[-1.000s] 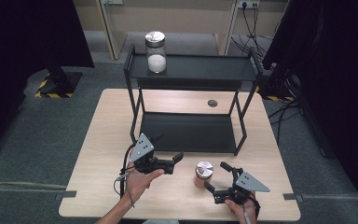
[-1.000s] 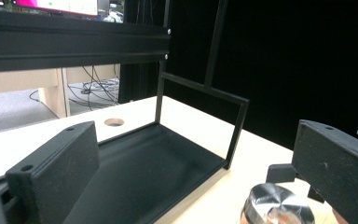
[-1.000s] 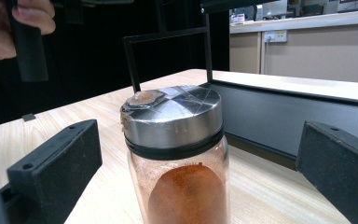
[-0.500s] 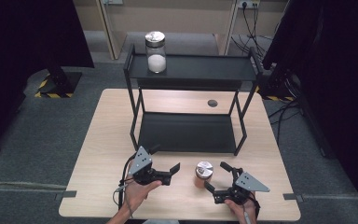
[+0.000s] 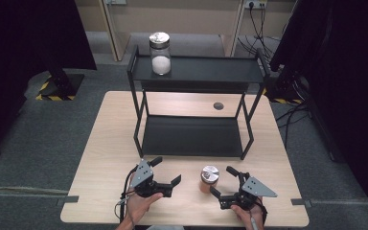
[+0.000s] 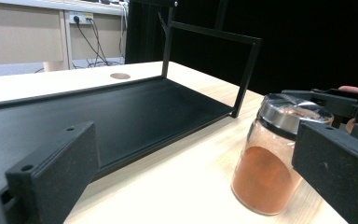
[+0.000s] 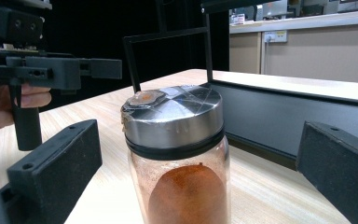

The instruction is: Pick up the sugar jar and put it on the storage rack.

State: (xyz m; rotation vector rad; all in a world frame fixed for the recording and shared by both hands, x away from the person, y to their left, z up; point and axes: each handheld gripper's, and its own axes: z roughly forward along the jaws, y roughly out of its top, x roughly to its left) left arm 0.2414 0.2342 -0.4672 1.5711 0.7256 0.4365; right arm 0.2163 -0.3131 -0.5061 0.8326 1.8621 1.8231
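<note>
Pale wood surface, black two-tier shelf rack at its middle. Left to right along the near edge: left tool, then orange-powder jar, then right tool.

Left tool: jaws spread, nothing between them. Since a second ago it has drawn back toward the near edge and sits lower in the high view, jaws turned toward the jar. Left gripper view has the jar just off its right jaw, not touching.

Jar: upright on the surface, metal lid on, just in front of the rack's lower tier. Position unchanged.

Right tool: jaws spread either side of the jar, gap visible on both sides. Unmoved.

Upper tier, left end: white-powder jar, untouched.
</note>
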